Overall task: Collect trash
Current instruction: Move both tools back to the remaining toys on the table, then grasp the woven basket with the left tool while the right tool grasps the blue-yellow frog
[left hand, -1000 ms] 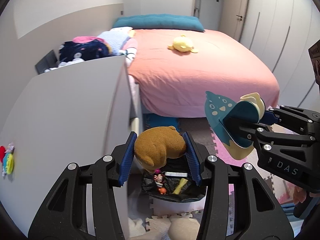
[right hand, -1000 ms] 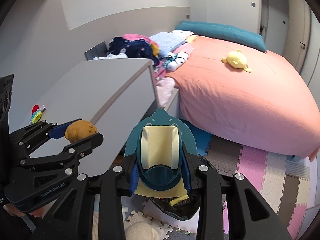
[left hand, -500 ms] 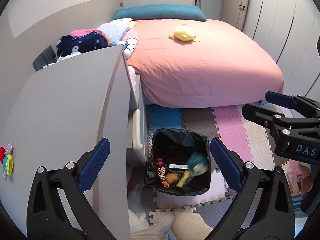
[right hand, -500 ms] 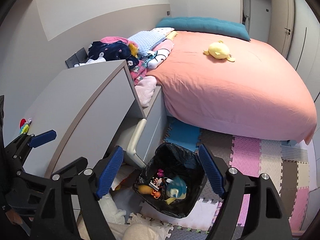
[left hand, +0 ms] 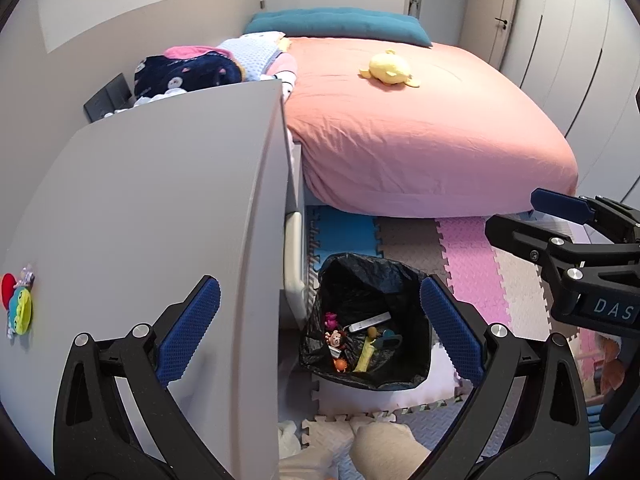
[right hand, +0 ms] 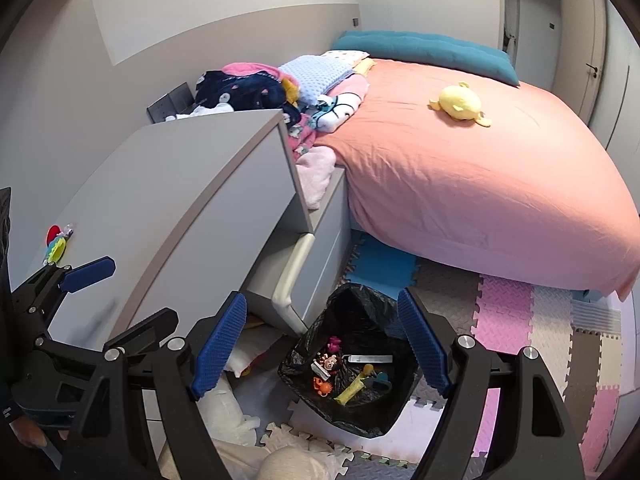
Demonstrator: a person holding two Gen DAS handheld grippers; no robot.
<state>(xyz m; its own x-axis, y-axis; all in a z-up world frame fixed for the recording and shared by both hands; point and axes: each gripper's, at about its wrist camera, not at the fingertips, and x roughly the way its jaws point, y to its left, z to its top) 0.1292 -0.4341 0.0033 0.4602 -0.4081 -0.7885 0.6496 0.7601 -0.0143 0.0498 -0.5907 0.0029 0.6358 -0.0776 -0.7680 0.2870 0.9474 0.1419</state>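
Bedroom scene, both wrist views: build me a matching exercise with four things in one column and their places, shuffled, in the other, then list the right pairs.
Things
1. yellow plush
2. trash bin
3. small colourful toy
4. teal pillow

Places
A. on the grey dresser top
B. at the head of the bed
C. in the middle of the pink bedspread
D. on the foam floor mat beside the dresser

Pairs: 1-C, 2-D, 3-A, 4-B

The small items in the bin (left hand: 366,322) are too small to name. The dresser (left hand: 160,208) hides the floor at lower left and most of the clothes pile (left hand: 188,72). The right gripper (left hand: 560,216) runs off the right edge.
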